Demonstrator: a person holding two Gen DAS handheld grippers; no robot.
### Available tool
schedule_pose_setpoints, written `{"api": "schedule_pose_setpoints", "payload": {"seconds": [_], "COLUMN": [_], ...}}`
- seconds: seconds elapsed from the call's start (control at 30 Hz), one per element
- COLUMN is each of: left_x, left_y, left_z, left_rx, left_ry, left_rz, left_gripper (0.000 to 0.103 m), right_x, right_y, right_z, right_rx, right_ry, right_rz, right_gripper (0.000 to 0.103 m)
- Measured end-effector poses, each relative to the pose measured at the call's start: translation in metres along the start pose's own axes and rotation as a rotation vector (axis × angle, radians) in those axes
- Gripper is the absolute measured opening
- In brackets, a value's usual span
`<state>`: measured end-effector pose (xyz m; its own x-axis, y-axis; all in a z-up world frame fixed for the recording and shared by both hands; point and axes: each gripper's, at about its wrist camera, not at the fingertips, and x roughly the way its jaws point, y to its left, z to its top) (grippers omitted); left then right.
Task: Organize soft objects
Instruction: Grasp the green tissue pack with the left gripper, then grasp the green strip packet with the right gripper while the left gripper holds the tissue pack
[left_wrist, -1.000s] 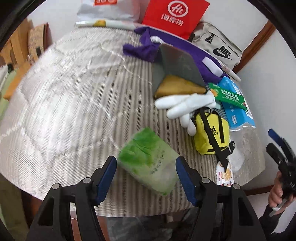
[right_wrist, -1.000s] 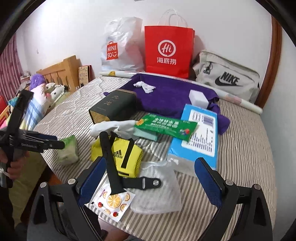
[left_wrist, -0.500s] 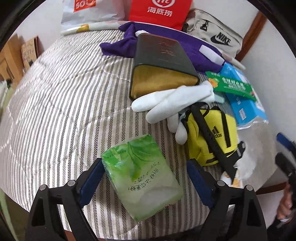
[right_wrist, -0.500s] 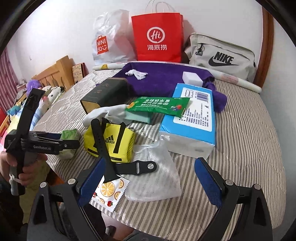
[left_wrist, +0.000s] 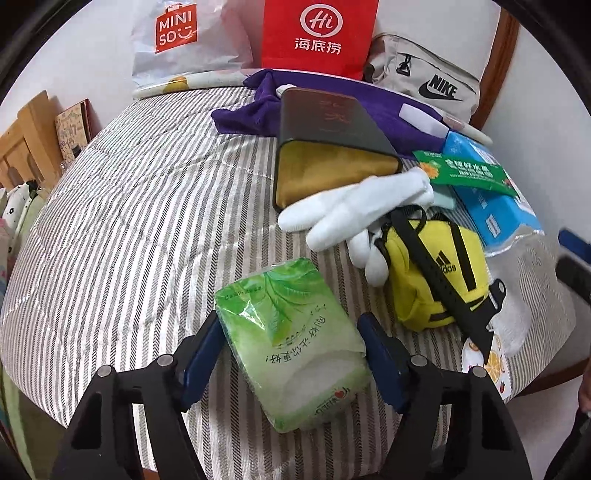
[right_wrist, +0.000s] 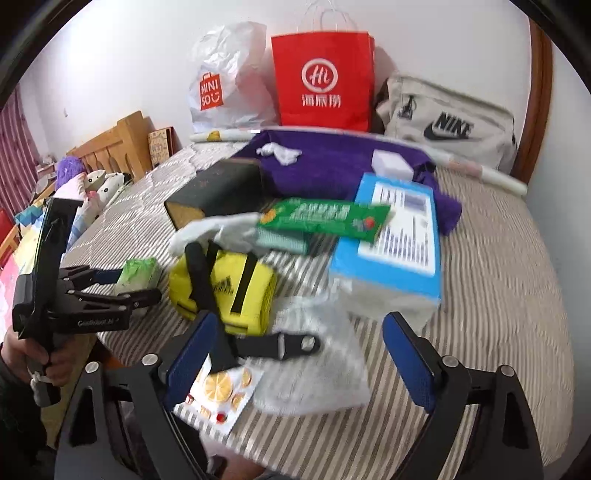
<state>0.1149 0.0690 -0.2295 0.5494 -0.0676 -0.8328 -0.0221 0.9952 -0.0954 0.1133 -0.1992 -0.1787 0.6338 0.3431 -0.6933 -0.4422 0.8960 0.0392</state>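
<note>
Along the far edge of the striped bed (left_wrist: 122, 229), three bags are standing or leaning against the wall: one white plastic shopping bag (left_wrist: 184, 40), one red paper bag (left_wrist: 319, 35) and one grey sling bag (left_wrist: 424, 83); what they are holding cannot be told. One dark box (left_wrist: 328, 147) is lying on its side near the middle of the bed, its open end showing only a gold lining. One yellow mini backpack (left_wrist: 432, 280) is sitting closed near the right edge with a black strap (left_wrist: 439, 280) lying across it. The green tissue pack (left_wrist: 291, 339) is lying near the front edge of the bed, directly between the blue pads of the left gripper (left_wrist: 291, 354), whose jaws are closing around it; the pads are sitting right at the pack's two sides, and a firm squeeze is not showing. The right gripper (right_wrist: 295, 354) is hovering with its jaws spread wide and narrowing a little, nothing pinched between them, over one clear mesh pouch (right_wrist: 314, 354) and one fruit sticker sheet (right_wrist: 218, 391) at the front edge. One white glove (left_wrist: 354, 214) is lying between the box and the backpack. One blue tissue pack (right_wrist: 395, 236) is lying toward the right edge with one green packet (right_wrist: 325, 218) resting on it. One purple cloth (right_wrist: 332, 166) is spreading across the far side, carrying one white block (right_wrist: 391, 164) and one crumpled white scrap (right_wrist: 279, 151).
</note>
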Motion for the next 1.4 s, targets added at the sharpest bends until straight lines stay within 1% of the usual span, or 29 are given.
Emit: {"api": "schedule_pose_setpoints", "payload": {"seconds": [0.1,0.23,0.33,0.4,0.47,0.57,0.7,0.73,0.77,0.8,0.83,0.87,0.9,0.93,0.97,1.0,1.03,1.13,1.2,1.23,1.37,1.4], "left_x": [0.003,0.005,0.006,0.005,0.005,0.005,0.006,0.006,0.006,0.006,0.006,0.007,0.007,0.007,0.007,0.007,0.007,0.007,0.007,0.006,0.004,0.004], "left_y": [0.001,0.001,0.001,0.003,0.007,0.015,0.020,0.019,0.019,0.018,0.017,0.015,0.014,0.012,0.011,0.010,0.009,0.007,0.008,0.009,0.012,0.013], "left_z": [0.004,0.007,0.008,0.008,0.009,0.012,0.014,0.014,0.014,0.014,0.014,0.014,0.014,0.014,0.014,0.014,0.013,0.013,0.013,0.013,0.011,0.010], "left_rx": [-0.001,0.007,0.012,0.009,-0.002,-0.034,-0.052,-0.050,-0.044,-0.039,-0.033,-0.024,-0.018,-0.011,-0.008,-0.004,0.000,0.005,0.000,-0.005,-0.026,-0.033], "left_ry": [-0.007,-0.013,-0.012,-0.007,-0.004,0.000,0.005,0.004,0.003,0.002,0.000,-0.003,-0.006,-0.009,-0.011,-0.013,-0.014,-0.015,-0.015,-0.017,-0.023,-0.023], "left_rz": [-0.003,-0.013,-0.027,-0.044,-0.075,-0.126,-0.161,-0.159,-0.156,-0.150,-0.144,-0.135,-0.128,-0.117,-0.110,-0.104,-0.097,-0.073,-0.059,-0.045,-0.044,-0.044], "left_gripper": [0.071,0.071,0.071,0.072,0.072,0.072,0.072,0.072,0.072,0.072,0.072,0.072,0.072,0.072,0.072,0.072,0.072,0.072,0.067,0.062,0.060,0.060], "right_x": [0.009,0.025,0.037,0.049,0.060,0.075,0.094,0.098,0.101,0.103,0.105,0.103,0.103,0.101,0.099,0.096,0.090,0.079,0.070,0.065,0.048,0.046], "right_y": [-0.001,0.003,0.011,0.018,0.021,0.024,0.028,0.026,0.025,0.023,0.022,0.022,0.023,0.022,0.022,0.022,0.021,0.021,0.020,0.018,0.009,0.009], "right_z": [0.016,0.038,0.046,0.049,0.050,0.052,0.054,0.056,0.057,0.057,0.058,0.057,0.058,0.058,0.058,0.059,0.059,0.058,0.057,0.057,0.052,0.050], "right_rx": [-0.046,-0.151,-0.234,-0.320,-0.369,-0.398,-0.427,-0.417,-0.401,-0.387,-0.379,-0.383,-0.384,-0.382,-0.375,-0.365,-0.354,-0.332,-0.301,-0.274,-0.162,-0.151], "right_ry": [-0.029,-0.056,-0.056,-0.046,-0.037,-0.006,0.015,0.022,0.024,0.029,0.030,0.013,0.010,0.009,0.005,-0.002,-0.013,-0.032,-0.045,-0.047,-0.037,-0.035], "right_rz": [-0.051,-0.138,-0.168,-0.209,-0.252,-0.263,-0.281,-0.283,-0.277,-0.262,-0.256,-0.271,-0.273,-0.267,-0.261,-0.247,-0.224,-0.195,-0.173,-0.148,-0.049,-0.038], "right_gripper": [0.089,0.089,0.089,0.089,0.089,0.089,0.089,0.086,0.081,0.065,0.054,0.051,0.042,0.036,0.034,0.027,0.023,0.019,0.017,0.017,0.015,0.011]}}
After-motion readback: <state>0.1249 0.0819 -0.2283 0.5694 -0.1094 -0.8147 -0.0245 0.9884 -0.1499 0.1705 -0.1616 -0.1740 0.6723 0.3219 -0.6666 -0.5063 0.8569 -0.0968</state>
